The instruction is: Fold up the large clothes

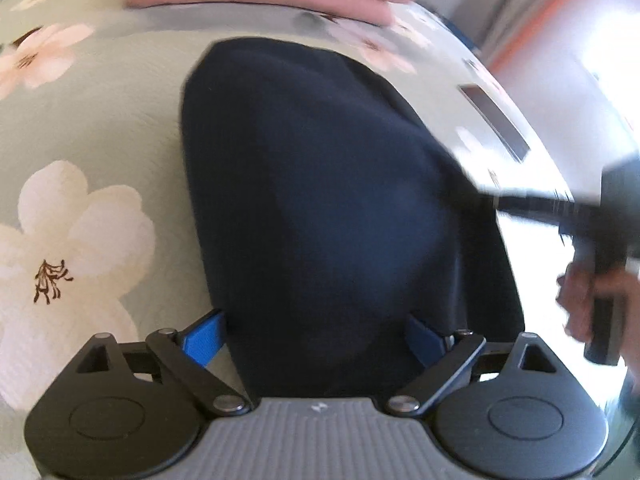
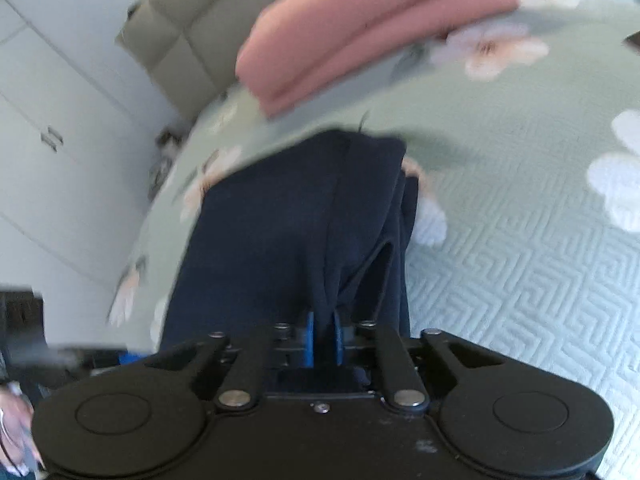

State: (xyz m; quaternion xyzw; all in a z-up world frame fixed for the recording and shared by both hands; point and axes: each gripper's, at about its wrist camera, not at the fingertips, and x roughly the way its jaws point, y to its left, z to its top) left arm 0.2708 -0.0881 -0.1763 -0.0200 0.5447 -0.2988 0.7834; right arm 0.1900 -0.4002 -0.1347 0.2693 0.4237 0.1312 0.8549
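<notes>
Right fingers [image 2: 323, 338] pinch navy garment [image 2: 280, 232]; left fingers [image 1: 316, 334] spread wide

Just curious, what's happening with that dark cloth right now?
Right gripper shut on navy garment. Left gripper open, astride its near end. Pink stack beyond, clear.

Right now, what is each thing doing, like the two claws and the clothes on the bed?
Left claw: open wide, the dark cloth lying between its fingers, not pinched.
Right claw: shut on the navy garment's edge.
Navy garment: partly folded, bunched in layers, lying on the bedspread.
Pink clothes: folded, stacked on the bed behind the navy one.
Floral bedspread: spread flat under everything.
</notes>
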